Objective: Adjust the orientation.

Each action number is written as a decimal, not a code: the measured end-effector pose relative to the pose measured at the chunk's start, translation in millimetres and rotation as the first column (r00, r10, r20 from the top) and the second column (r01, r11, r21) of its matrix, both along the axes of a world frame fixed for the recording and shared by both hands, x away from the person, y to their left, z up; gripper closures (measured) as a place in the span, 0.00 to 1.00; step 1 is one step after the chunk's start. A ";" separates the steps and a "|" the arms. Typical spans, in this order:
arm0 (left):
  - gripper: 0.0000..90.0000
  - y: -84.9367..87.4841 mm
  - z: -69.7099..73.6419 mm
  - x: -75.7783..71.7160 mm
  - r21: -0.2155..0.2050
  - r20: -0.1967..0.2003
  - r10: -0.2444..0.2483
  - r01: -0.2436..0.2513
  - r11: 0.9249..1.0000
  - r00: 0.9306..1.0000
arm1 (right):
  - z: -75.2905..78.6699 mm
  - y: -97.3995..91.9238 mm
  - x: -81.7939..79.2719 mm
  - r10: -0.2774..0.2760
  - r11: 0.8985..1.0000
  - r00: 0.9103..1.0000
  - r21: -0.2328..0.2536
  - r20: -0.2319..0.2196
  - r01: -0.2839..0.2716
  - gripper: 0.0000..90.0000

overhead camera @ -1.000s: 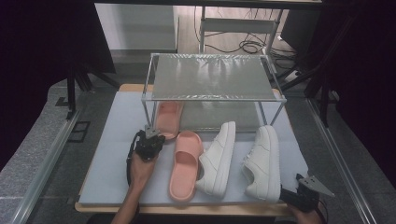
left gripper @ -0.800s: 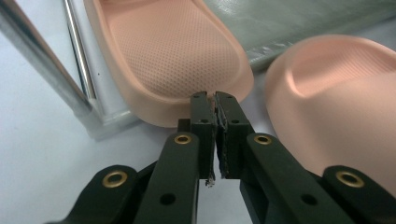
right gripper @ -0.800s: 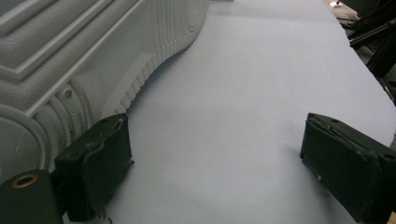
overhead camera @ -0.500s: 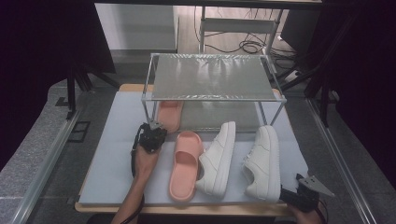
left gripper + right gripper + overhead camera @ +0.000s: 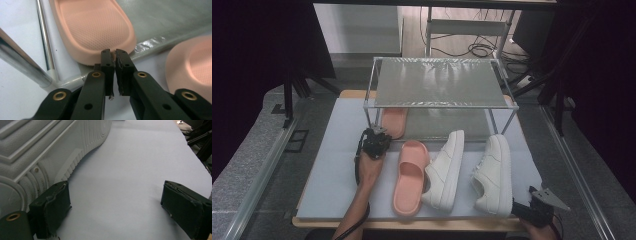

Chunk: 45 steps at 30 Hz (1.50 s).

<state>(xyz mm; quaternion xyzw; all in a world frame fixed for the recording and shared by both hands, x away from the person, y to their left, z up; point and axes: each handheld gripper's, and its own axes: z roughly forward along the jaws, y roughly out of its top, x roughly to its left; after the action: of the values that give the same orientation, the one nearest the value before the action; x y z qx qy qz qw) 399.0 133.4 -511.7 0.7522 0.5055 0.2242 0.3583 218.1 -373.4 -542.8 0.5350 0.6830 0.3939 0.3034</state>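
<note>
Table (image 5: 332, 165) carried a wire shoe rack (image 5: 439, 82); under its left end lay a pink slide (image 5: 393, 121), long axis running away, heel just ahead of the left claw (image 5: 115, 53), whose jaws were nearly together, empty. Right claw (image 5: 115, 202) gaped beside a white sneaker (image 5: 37, 157).

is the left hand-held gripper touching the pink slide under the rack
Cannot tell. In the left gripper view the nearly shut left hand-held gripper has its tips right at the pink slide's heel edge, overlapping it, with no plain gap or contact.
</note>
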 end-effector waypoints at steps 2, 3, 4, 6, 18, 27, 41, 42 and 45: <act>0.92 0.1 0.1 -1.8 -0.012 -0.001 0.000 0.000 1.000 1.000 | 0.0 0.0 0.0 0.000 1.000 1.000 0.000 0.000 0.000 0.09; 0.92 1.5 1.0 -3.5 -0.015 -0.001 -0.005 0.005 1.000 1.000 | 0.0 0.0 0.0 0.000 1.000 1.000 0.000 0.000 0.000 0.09; 0.92 2.5 2.1 -5.3 -0.024 0.001 -0.005 0.005 1.000 1.000 | 0.0 0.0 0.0 0.000 1.000 1.000 0.000 0.000 0.000 0.09; 0.91 5.2 5.5 -10.4 -0.039 0.009 -0.007 0.007 0.999 1.000 | 0.0 0.0 0.0 0.000 1.000 1.000 0.000 0.000 0.000 0.09; 0.81 17.8 19.7 -44.4 -0.100 0.007 -0.088 0.088 0.991 0.996 | 0.0 0.1 0.0 0.000 1.000 1.000 0.000 0.000 0.000 0.09; 0.69 21.0 30.6 -69.6 -0.134 0.015 -0.135 0.135 0.982 0.991 | 0.0 0.2 -0.1 -0.002 1.000 1.000 0.001 -0.001 0.002 0.09; 0.63 8.2 28.5 -99.9 -0.171 0.013 -0.220 0.219 0.961 0.975 | 0.0 0.2 0.0 -0.002 1.000 1.000 0.000 0.000 0.002 0.09; 0.62 7.0 27.8 -100.5 -0.167 0.012 -0.222 0.221 0.961 0.975 | 0.0 0.2 0.0 -0.002 1.000 1.000 0.000 0.000 0.002 0.09; 0.63 3.8 24.7 -102.3 -0.159 0.013 -0.218 0.217 0.963 0.976 | 0.0 0.2 0.0 -0.002 1.000 1.000 0.000 0.000 0.002 0.09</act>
<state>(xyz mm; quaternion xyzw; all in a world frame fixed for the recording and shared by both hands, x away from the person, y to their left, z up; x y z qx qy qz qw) 296.7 137.3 -487.1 0.7726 0.4371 0.1405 0.4386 218.0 -373.1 -542.8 0.5356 0.6826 0.3937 0.3037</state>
